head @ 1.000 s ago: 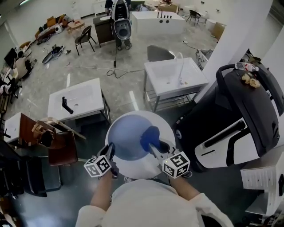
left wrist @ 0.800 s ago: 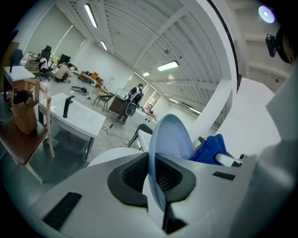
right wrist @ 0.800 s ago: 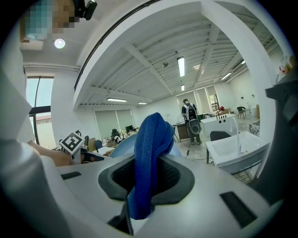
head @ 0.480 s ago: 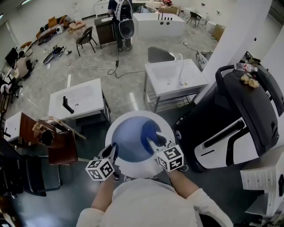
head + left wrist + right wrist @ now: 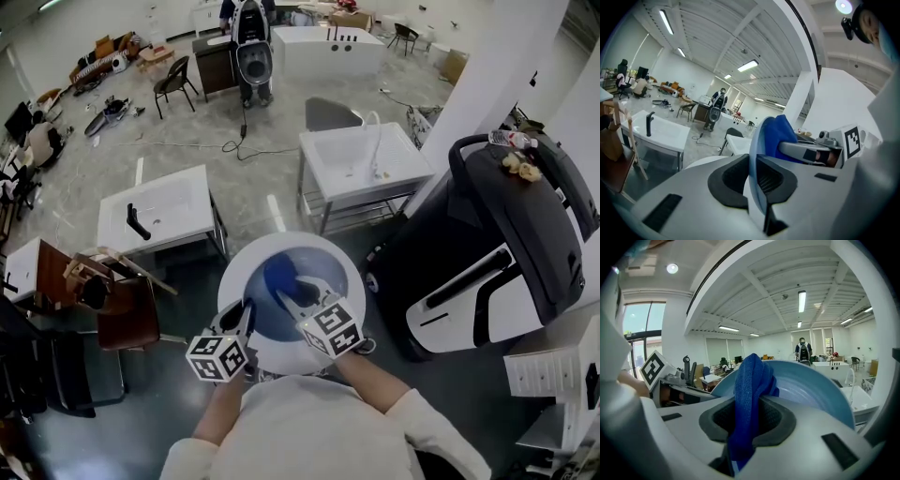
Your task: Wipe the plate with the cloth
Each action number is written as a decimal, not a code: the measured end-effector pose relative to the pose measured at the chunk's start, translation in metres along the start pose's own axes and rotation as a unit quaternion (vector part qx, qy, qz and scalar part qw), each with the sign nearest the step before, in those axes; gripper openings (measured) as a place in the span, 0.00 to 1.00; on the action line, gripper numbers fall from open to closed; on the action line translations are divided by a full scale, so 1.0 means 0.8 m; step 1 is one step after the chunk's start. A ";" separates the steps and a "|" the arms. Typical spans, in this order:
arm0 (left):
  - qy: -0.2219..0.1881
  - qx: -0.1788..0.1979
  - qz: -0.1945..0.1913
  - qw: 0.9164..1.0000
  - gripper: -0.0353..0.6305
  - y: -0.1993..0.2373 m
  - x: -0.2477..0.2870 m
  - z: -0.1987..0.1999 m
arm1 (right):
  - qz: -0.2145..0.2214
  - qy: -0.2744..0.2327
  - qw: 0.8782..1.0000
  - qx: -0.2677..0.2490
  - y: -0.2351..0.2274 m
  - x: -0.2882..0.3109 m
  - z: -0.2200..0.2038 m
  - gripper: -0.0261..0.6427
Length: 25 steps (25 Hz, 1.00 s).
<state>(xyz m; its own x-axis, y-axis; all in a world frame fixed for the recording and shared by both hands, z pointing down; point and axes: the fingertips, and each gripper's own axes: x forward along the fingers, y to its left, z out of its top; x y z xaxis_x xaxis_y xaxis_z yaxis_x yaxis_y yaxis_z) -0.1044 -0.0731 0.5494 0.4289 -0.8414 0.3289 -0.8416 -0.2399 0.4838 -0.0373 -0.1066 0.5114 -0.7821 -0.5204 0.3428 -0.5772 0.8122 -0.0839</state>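
Your plate (image 5: 328, 258) is smooth and glossy, blue on its face and white at the rim. It may be glazed ceramic or hard plastic; you cannot tell which. Your cloth (image 5: 749, 376) is a soft blue textile with a coarse, open weave and a matt surface. The shells of your left gripper (image 5: 757, 183) and right gripper (image 5: 749, 416) are smooth, matt grey plastic. Their pads (image 5: 768, 180) are black, matt and finely ribbed, with a rubbery look. Each marker cube (image 5: 217, 356) carries flat, matt black-and-white print. The floor (image 5: 187, 141) is smooth and grey, stone or concrete, with a dull sheen.
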 end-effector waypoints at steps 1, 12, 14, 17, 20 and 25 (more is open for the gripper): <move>-0.003 -0.001 0.001 1.000 0.12 0.001 0.001 0.003 | 0.012 0.005 1.000 -0.003 0.011 0.004 -0.003 0.18; -0.056 -0.014 0.029 0.998 0.12 0.039 -0.016 0.052 | -0.002 0.083 0.996 0.024 0.000 -0.012 -0.079 0.18; -0.052 -0.016 0.027 0.998 0.12 0.041 -0.017 0.048 | -0.031 0.085 0.995 0.030 -0.028 -0.023 -0.081 0.18; -0.041 -0.014 0.021 0.999 0.12 0.038 -0.015 0.038 | -0.070 0.083 0.994 0.032 -0.066 -0.035 -0.075 0.18; -0.029 -0.009 0.013 0.999 0.12 0.030 -0.011 0.027 | -0.097 0.071 0.992 0.029 -0.092 -0.039 -0.057 0.18; -0.008 0.004 -0.001 1.000 0.12 0.014 -0.002 0.011 | -0.098 0.043 0.994 0.022 -0.097 -0.026 -0.021 0.18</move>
<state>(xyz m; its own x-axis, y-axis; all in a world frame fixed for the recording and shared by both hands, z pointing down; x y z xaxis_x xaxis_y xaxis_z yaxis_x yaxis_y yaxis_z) -0.1173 -0.0785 0.5469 0.4256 -0.8482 0.3153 -0.8433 -0.2453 0.4783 0.0280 -0.1543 0.5263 -0.6318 -0.6411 0.4357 -0.7276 0.6843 -0.0482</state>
